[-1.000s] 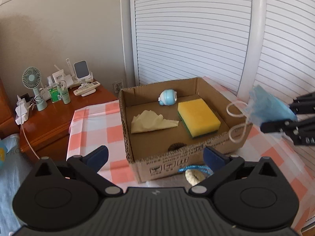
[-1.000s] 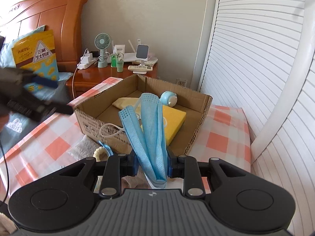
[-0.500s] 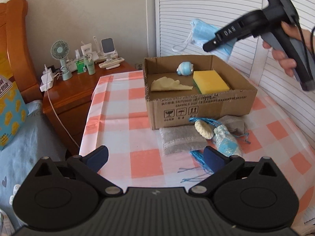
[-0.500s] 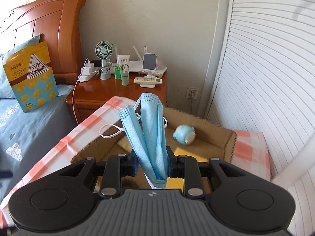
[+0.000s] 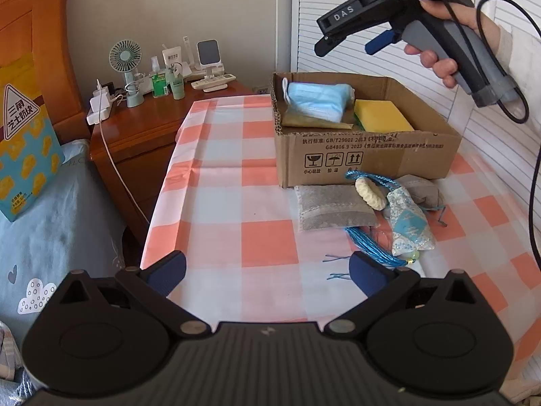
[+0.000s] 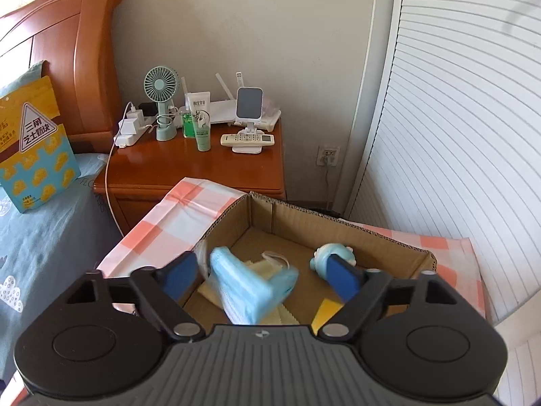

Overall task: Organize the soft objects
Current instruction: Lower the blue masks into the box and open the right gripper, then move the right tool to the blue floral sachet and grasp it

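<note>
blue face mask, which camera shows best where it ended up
The left wrist view: the blue face mask lies in the cardboard box, at its back left, over a yellowish cloth beside the yellow sponge. The right wrist view shows the mask close up but blurred, between the opening jaws of the right gripper, untouched by them.

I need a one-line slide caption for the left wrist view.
Blue face mask lies in the cardboard box; right tongs opening, empty, above it.

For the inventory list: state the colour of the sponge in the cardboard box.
The sponge is yellow with a green underside, clearest in the left wrist view.
</note>
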Demonstrator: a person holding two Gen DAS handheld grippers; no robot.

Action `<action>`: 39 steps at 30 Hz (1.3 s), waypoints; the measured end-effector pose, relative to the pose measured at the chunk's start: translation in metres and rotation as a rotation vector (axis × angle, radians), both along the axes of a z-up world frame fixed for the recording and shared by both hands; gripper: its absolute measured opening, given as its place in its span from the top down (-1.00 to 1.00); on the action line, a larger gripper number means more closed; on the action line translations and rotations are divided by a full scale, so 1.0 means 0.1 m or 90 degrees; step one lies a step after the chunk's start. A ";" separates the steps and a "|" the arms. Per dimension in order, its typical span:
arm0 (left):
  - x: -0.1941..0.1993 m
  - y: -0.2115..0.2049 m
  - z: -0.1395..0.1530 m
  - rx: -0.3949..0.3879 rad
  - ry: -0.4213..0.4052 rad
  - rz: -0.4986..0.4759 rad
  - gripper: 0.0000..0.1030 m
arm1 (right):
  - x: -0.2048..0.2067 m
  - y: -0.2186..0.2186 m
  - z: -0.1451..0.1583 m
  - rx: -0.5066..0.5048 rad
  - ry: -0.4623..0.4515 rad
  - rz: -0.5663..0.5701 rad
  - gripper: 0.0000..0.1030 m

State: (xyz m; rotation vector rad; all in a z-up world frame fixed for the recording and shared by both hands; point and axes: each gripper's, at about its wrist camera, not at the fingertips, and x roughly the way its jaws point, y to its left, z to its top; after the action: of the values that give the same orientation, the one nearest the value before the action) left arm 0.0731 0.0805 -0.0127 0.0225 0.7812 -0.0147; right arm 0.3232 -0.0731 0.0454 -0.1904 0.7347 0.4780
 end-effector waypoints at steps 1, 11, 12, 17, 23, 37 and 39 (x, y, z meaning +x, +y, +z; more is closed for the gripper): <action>0.00 0.00 0.00 0.000 0.000 0.000 -0.98 | -0.06 -0.02 0.01 -0.003 -0.006 0.002 -0.83; -0.03 -0.01 -0.02 -0.005 -0.005 -0.009 -0.98 | -0.58 -0.22 0.06 -0.004 0.002 -0.016 -1.00; -0.05 -0.02 -0.02 -0.005 -0.007 -0.010 -0.98 | -0.64 -0.24 0.04 -0.006 0.005 -0.019 -1.00; -0.10 0.01 -0.01 -0.006 -0.015 -0.008 -0.98 | -0.97 -0.30 -0.12 -0.024 0.012 -0.036 -1.00; -0.16 0.06 -0.02 -0.014 -0.020 -0.001 -0.98 | -1.27 -0.40 -0.51 -0.041 0.052 -0.070 -1.00; -0.20 0.07 -0.05 0.003 -0.030 0.007 -0.99 | -1.41 -0.31 -1.12 -0.078 0.096 -0.140 -1.00; -0.20 0.06 -0.05 0.006 -0.029 0.007 -0.99 | -1.43 -0.33 -1.16 -0.085 0.095 -0.150 -1.00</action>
State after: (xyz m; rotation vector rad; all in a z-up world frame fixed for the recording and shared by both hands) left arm 0.0532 0.0867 -0.0180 0.0278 0.7362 -0.0007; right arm 0.1798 -0.1060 -0.0705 -0.1920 0.9242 0.2200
